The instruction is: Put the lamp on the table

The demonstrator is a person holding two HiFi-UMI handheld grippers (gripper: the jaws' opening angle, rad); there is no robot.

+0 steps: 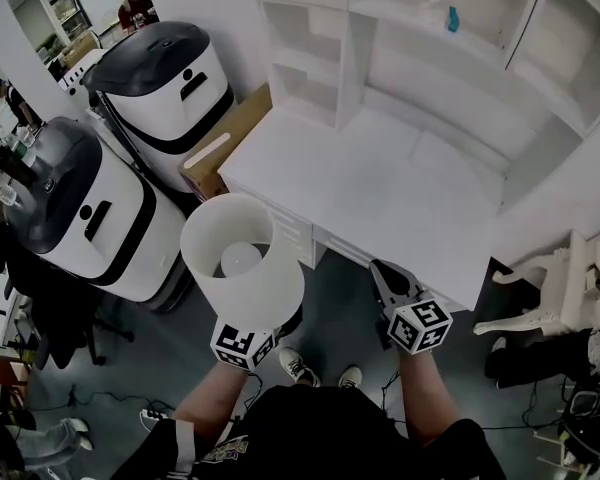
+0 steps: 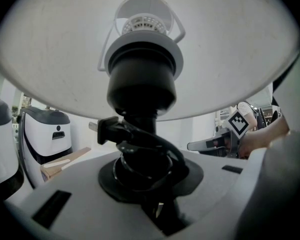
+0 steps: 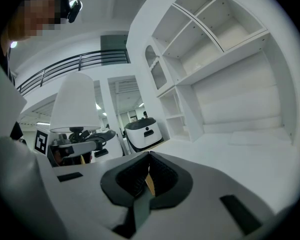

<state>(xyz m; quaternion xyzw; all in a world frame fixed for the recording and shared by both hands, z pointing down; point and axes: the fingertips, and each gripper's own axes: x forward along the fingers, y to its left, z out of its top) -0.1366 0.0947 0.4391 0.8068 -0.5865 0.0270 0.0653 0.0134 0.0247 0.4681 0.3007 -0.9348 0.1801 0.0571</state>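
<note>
Left gripper (image 2: 149,184) clenched on the lamp (image 1: 242,258) stem, low under the shade, so it rides upright. Cord (image 2: 140,139) wound round the stem. Lamp in the air beside the table (image 1: 400,198) edge, not set down. Right gripper (image 3: 149,176) closed, empty, spare. Lamp's foot hidden.

shade (image 1: 242,253) white | stem (image 2: 140,89) black | table (image 1: 400,198) white | cubes (image 1: 420,326) black-white squares | machines (image 1: 180,103) left of table white, black lids | cardboard (image 1: 230,138) brown | floor (image 1: 340,308) dark grey
</note>
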